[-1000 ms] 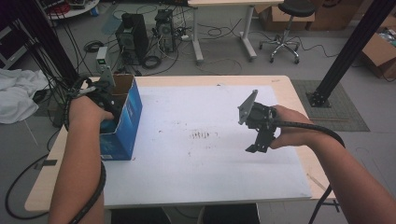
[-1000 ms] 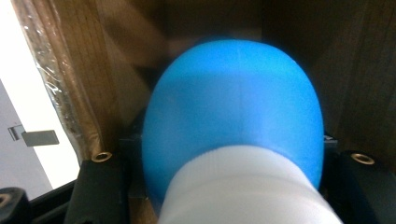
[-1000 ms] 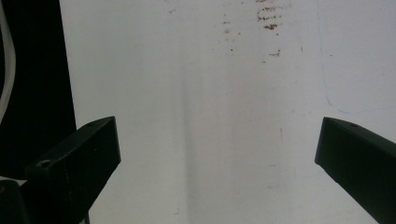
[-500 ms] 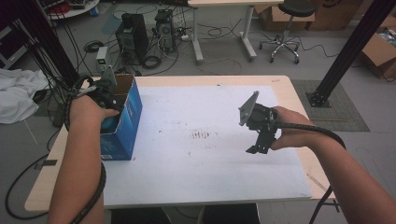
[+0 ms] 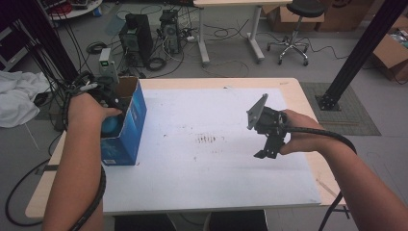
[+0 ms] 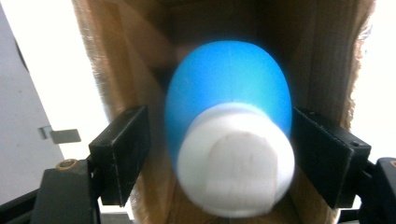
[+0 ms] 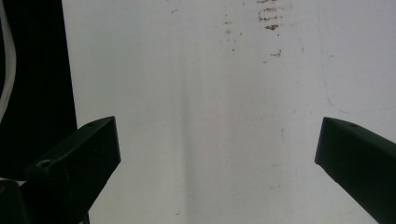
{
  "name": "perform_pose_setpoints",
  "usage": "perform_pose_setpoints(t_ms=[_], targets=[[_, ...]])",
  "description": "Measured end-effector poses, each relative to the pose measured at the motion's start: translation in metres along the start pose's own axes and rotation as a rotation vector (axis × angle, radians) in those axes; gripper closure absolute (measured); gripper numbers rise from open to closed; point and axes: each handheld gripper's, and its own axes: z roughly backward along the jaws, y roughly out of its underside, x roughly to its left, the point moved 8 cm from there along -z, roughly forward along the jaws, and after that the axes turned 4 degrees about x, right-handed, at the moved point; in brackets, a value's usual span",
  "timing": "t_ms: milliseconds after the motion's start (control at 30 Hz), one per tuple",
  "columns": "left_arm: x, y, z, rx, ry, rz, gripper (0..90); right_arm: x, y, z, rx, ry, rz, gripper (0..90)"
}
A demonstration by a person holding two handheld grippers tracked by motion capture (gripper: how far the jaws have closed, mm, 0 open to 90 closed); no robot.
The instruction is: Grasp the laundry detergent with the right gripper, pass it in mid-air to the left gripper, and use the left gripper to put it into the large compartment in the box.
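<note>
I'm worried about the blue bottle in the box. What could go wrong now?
The left hand-held gripper has just been opening, and the blue bottle sits between its jaws with a gap on the left side, so it may drop crooked or roll inside the cardboard box. The jaws are deep in the narrow box, so pulling out could snag a wall and tip it.

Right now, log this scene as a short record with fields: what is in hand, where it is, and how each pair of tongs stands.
item: blue bottle with a white cap
place: inside the open cardboard box, at the table's left side
left tongs: inside the box, jaws just been opening, bottle between them with a gap at one side
right tongs: open, nothing between them, held above the white tabletop
bottle sharpness: blurred
</note>
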Motion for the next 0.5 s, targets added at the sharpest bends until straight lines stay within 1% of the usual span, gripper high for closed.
perform_pose_setpoints(t_ms=[33,100,167,300,333,433,467,500], targets=[[0.001,0.000,0.002,-0.003,-0.009,-0.005,22.7,0.000,0.000,0.000,0.001,0.002,0.001,0.0],[0.002,0.001,0.006,-0.005,-0.013,-0.005,20.2,0.000,-0.001,0.000,-0.001,0.001,0.002,0.0],[0.002,0.002,0.010,-0.013,-0.016,0.001,19.6,0.000,-0.001,0.000,0.001,0.002,0.004,0.0],[0.004,0.002,0.016,-0.021,-0.034,-0.010,17.7,0.000,-0.001,0.000,0.001,0.000,0.003,0.0],[0.003,0.003,0.017,-0.022,-0.031,-0.008,17.1,0.000,-0.001,0.000,0.002,0.001,0.003,0.0],[0.002,0.003,0.022,-0.022,-0.032,-0.034,15.8,0.000,-0.001,0.000,0.002,0.001,0.003,0.0],[0.001,0.003,0.024,-0.024,-0.032,-0.036,15.6,0.000,-0.001,0.000,0.001,0.000,0.002,0.0],[0.001,0.002,0.026,-0.027,-0.040,-0.048,15.5,0.000,-0.001,-0.001,0.001,-0.003,0.002,0.0]])
